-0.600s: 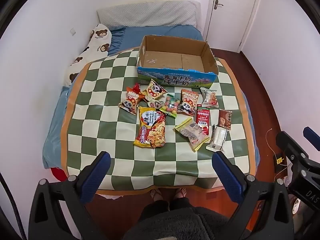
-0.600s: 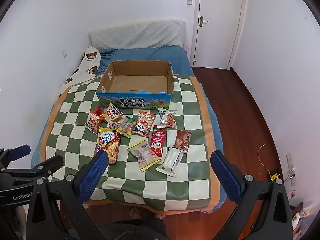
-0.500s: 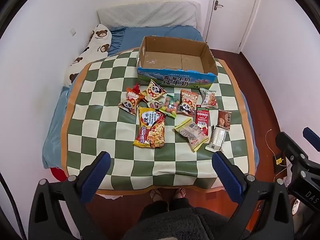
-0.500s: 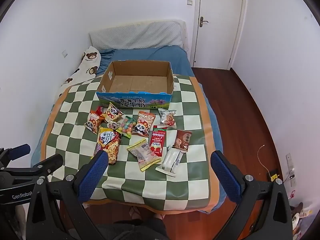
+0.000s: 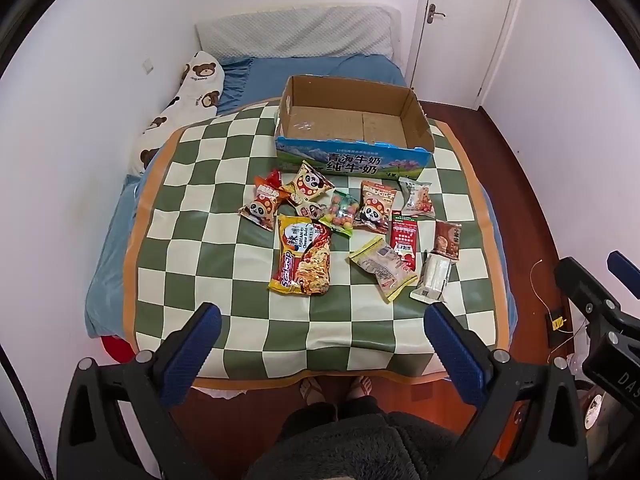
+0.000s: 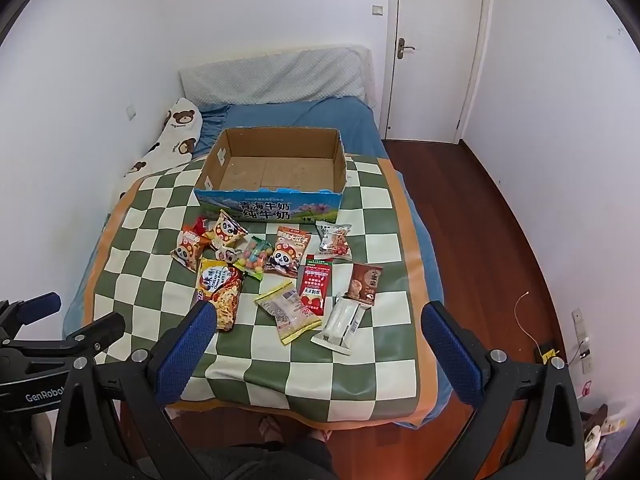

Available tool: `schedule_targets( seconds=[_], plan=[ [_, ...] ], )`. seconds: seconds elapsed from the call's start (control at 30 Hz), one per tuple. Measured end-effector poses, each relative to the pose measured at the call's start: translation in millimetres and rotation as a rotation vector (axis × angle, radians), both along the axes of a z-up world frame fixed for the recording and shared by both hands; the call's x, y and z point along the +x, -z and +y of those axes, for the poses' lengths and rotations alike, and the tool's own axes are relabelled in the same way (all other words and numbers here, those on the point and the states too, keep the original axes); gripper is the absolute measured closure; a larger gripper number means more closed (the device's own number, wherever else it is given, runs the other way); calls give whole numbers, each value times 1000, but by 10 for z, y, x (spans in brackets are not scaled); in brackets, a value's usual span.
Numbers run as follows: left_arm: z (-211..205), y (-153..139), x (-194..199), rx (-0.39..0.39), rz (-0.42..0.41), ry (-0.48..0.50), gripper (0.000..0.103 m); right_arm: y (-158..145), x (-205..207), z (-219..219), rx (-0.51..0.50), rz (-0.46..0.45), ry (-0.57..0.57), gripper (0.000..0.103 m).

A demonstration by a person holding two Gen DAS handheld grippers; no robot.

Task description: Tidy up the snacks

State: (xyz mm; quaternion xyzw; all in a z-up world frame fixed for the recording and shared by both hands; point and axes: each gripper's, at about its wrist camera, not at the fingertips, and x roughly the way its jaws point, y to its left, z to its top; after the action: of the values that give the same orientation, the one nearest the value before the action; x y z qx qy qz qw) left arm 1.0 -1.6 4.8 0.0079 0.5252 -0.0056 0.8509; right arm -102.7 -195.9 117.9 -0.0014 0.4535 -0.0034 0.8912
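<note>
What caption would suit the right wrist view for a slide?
Open right gripper above snack packets scattered on a checkered mat, before an empty cardboard box.

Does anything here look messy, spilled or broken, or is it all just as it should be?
Nothing is spilled or torn. The snack packets lie scattered at odd angles on the checkered cloth, a few overlapping, while the cardboard box behind them sits empty. Its near top edge looks roughly torn. Both grippers' jaws hang open, holding nothing.

Ahead of the claw, a checkered mat [image 5: 224, 216] covers a blue bed [image 5: 304, 70], bear-print pillow [image 5: 180, 108] left, white door [image 6: 436, 52] far right.
</note>
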Motion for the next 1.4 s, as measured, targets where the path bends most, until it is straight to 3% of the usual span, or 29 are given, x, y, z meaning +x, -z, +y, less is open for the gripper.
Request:
schedule_targets(
  seconds=[1.4],
  plan=[
    [-16, -184, -95, -16, -51, -16, 0, -98, -60, -55, 15, -6, 3, 0]
  ],
)
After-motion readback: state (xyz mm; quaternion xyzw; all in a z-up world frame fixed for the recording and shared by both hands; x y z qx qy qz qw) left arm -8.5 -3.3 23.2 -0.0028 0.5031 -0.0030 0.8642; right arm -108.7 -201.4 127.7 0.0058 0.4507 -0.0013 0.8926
